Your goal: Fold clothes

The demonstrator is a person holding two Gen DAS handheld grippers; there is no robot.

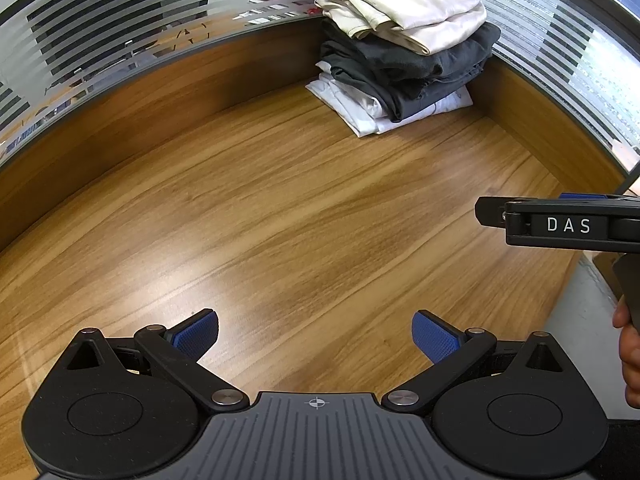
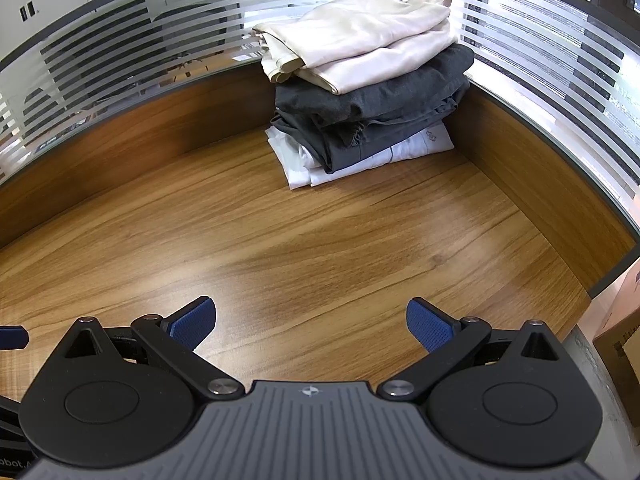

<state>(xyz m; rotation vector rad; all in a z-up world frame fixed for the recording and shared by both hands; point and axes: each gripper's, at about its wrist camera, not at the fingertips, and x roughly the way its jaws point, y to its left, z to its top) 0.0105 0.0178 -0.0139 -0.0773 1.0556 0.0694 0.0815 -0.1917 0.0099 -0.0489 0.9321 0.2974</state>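
Note:
A stack of folded clothes (image 1: pixel 404 48) sits in the far right corner of the wooden table (image 1: pixel 280 208): a cream garment (image 2: pixel 360 36) on top, a dark grey one (image 2: pixel 372 108) under it, a white one (image 2: pixel 304 168) at the bottom. My left gripper (image 1: pixel 315 338) hovers over the near table, open, nothing between its blue pads. My right gripper (image 2: pixel 311 326) is also open and empty, facing the stack (image 2: pixel 360 92). In the left wrist view the right gripper's side (image 1: pixel 568 222), marked DAS, reaches in from the right edge, held by a hand (image 1: pixel 630 356).
A low wooden rim with striped frosted glass (image 1: pixel 120 40) runs around the table's far and right sides. A cardboard box (image 2: pixel 624 320) stands past the table's right edge. Bare wood stretches between the grippers and the stack.

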